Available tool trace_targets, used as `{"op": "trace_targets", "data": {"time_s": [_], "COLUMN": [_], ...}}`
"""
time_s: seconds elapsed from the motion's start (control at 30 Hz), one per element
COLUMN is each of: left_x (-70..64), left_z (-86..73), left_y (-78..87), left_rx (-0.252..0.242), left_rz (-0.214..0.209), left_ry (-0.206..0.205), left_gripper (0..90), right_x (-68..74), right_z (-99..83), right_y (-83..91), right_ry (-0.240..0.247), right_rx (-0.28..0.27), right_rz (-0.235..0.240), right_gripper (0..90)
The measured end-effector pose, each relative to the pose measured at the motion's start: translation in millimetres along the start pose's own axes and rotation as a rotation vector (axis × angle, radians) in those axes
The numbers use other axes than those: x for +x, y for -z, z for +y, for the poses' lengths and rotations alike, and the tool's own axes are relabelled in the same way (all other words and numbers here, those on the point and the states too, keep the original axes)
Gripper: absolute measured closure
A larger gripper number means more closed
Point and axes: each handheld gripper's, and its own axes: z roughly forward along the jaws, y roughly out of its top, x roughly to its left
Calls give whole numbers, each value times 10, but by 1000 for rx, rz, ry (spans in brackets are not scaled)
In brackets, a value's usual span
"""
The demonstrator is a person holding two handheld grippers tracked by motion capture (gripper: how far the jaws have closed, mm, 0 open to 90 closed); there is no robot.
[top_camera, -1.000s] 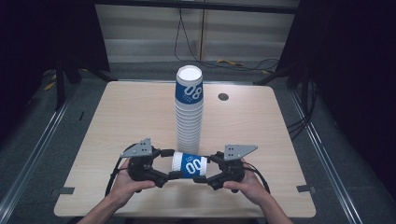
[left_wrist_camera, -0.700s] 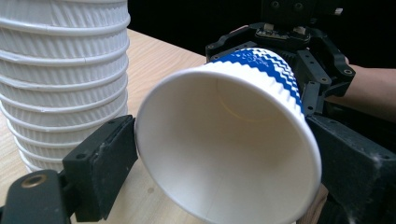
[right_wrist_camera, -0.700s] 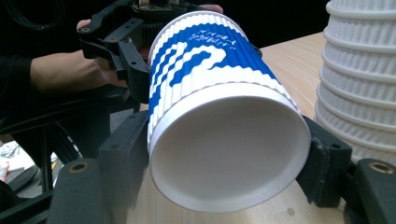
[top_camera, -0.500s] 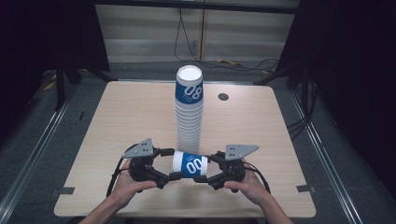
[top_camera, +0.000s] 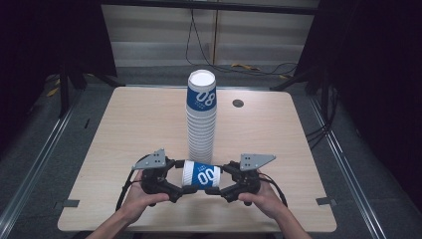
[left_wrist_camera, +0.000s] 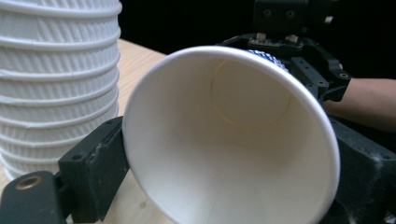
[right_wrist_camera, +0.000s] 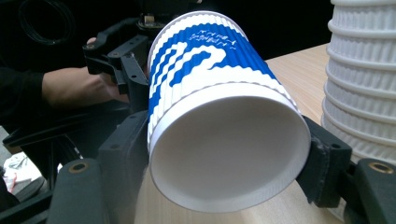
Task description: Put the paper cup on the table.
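A blue-and-white ribbed paper cup lies sideways above the table's front, held between both grippers. My left gripper is shut on its rim end, and the left gripper view looks into the open mouth of the cup between the two jaws. My right gripper is shut on its base end, where the cup's white bottom faces the camera. A tall stack of the same cups stands upright just behind the held cup, its ribbed side close by.
The wooden table has bare room left and right of the stack. A small dark round grommet sits at the back right. Black curtains and cables lie beyond the far edge.
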Motion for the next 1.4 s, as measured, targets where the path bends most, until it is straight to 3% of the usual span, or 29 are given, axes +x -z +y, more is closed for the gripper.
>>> {"op": "trace_targets", "data": {"time_s": [0.1,0.33,0.4,0.53,0.8,0.97,1.2,1.4], "left_x": [9,17,36,30,28,39,45,81], "left_z": [4,17,18,22,26,17,28,39], "left_y": [-3,18,31,46,63,55,90,162], "left_rx": [-16,-21,-19,-16,-16,18,11,13], "left_rz": [-14,-34,-59,-60,-86,-87,-70,-46], "left_ry": [13,-4,0,-13,3,11,17,20], "left_gripper": [105,133,151,165,197,214,216,215], "right_x": [2,-3,-1,-10,-29,-35,-43,-37], "right_z": [4,6,6,3,-2,-18,-35,-28], "right_y": [11,23,31,33,42,14,-3,18], "right_ry": [0,-3,3,-2,-19,-45,-96,-75], "right_rx": [-7,-16,-9,3,26,71,128,150], "right_rz": [-1,13,16,27,56,41,13,-35], "right_gripper": [283,286,288,287,279,256,221,166]}}
